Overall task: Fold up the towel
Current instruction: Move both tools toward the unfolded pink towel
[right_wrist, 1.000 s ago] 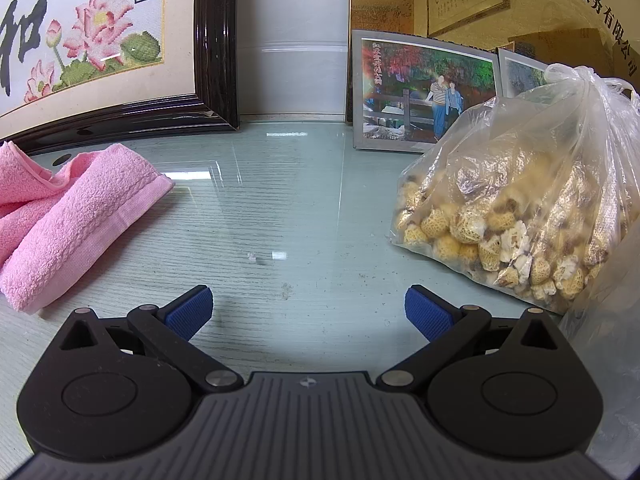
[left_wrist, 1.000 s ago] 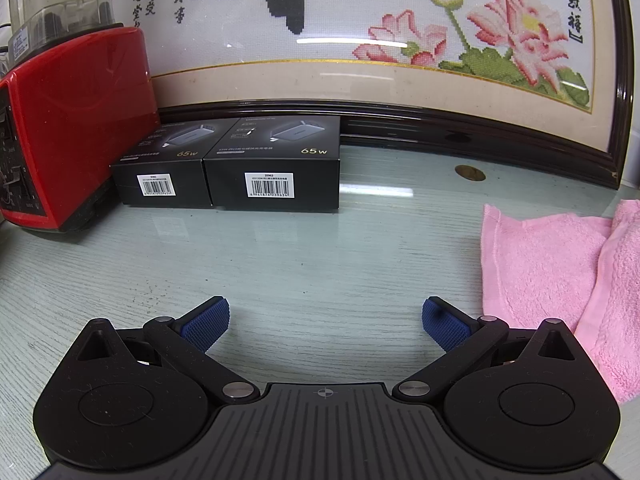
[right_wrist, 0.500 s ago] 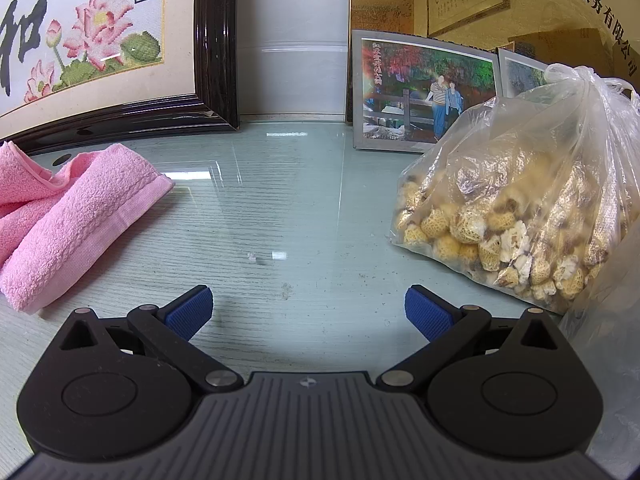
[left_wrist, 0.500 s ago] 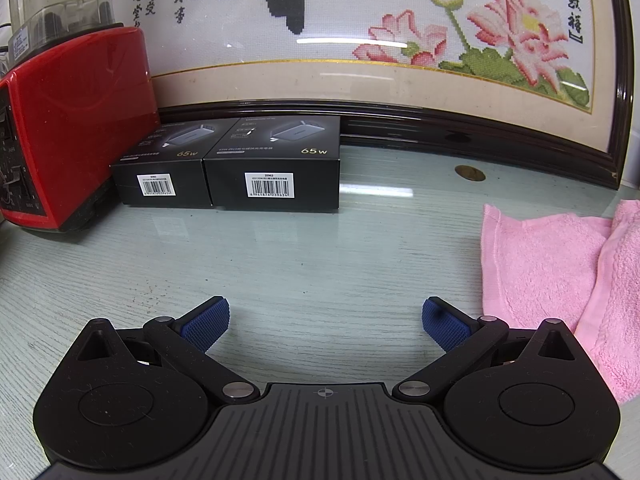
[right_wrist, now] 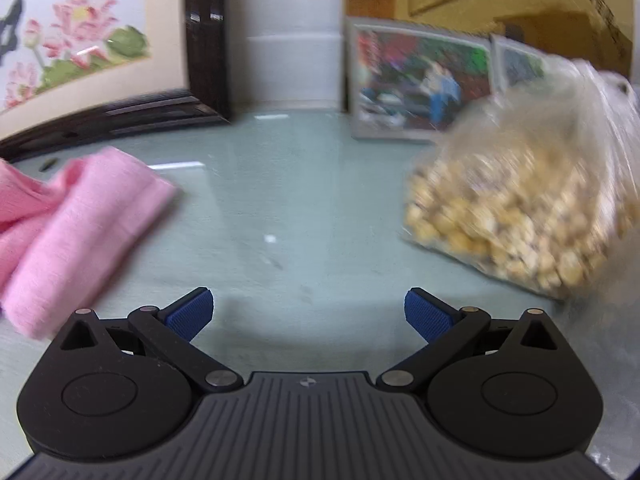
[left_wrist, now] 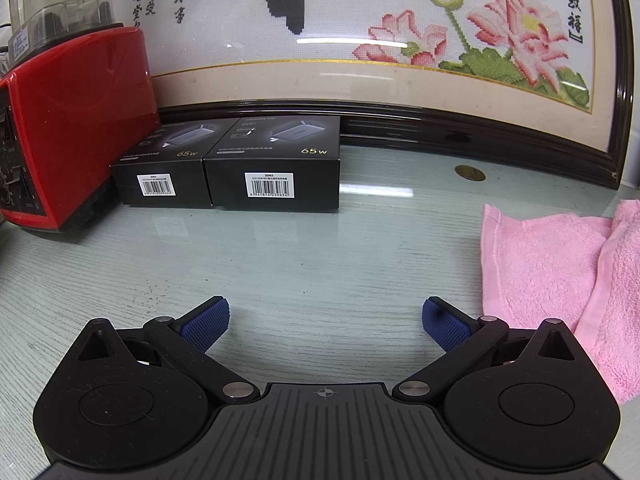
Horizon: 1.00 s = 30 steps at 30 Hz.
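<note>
A pink towel (left_wrist: 560,272) lies crumpled on the glass-topped table, at the right edge of the left wrist view and at the left of the right wrist view (right_wrist: 68,232). My left gripper (left_wrist: 325,324) is open and empty, low over the table, left of the towel. My right gripper (right_wrist: 307,314) is open and empty, right of the towel. The right wrist view is blurred by motion.
Two black charger boxes (left_wrist: 228,164) and a red appliance (left_wrist: 68,128) stand at back left. A framed lotus embroidery (left_wrist: 360,40) leans along the back. A plastic bag of yellow-brown pieces (right_wrist: 520,208) and framed photos (right_wrist: 420,84) are at right.
The right gripper has begun to move: its view is now blurred and the scene has shifted slightly. The left gripper has not moved. Both stay open.
</note>
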Tool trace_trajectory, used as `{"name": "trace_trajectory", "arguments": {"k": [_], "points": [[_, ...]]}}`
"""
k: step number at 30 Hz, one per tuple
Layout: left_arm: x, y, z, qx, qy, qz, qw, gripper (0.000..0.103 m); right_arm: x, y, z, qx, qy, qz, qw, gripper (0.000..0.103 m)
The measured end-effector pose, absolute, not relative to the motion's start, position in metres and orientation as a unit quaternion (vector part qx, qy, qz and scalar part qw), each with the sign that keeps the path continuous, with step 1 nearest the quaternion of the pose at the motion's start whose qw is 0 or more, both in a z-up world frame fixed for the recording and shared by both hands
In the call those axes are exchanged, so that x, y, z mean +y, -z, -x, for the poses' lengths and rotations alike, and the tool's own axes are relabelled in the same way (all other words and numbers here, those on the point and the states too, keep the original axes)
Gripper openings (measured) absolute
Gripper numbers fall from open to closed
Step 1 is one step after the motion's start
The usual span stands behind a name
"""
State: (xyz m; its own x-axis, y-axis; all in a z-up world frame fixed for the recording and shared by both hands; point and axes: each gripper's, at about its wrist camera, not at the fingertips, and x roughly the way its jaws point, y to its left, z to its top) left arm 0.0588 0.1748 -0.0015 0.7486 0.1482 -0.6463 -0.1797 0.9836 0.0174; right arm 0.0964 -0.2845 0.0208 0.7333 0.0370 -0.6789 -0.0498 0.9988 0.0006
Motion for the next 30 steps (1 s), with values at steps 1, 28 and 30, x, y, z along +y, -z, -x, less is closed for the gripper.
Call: {"name": "trace_trajectory", "arguments": {"k": [1, 28, 30], "points": [[0.175, 0.002, -0.059, 0.344, -0.088, 0.023, 0.935, 0.103, -0.277, -0.028, -0.095, 0.353, -0.031, 0.012, 0.935, 0.103], [0.157, -0.011, -0.061, 0.309, -0.043, 0.069, 0.947, 0.103, -0.25, -0.017, -0.146, 0.352, -0.159, -0.131, 0.913, 0.103], [0.151, -0.012, -0.064, 0.304, -0.045, 0.073, 0.949, 0.103, -0.252, -0.017, -0.146, 0.349, -0.157, -0.138, 0.914, 0.103]]}}
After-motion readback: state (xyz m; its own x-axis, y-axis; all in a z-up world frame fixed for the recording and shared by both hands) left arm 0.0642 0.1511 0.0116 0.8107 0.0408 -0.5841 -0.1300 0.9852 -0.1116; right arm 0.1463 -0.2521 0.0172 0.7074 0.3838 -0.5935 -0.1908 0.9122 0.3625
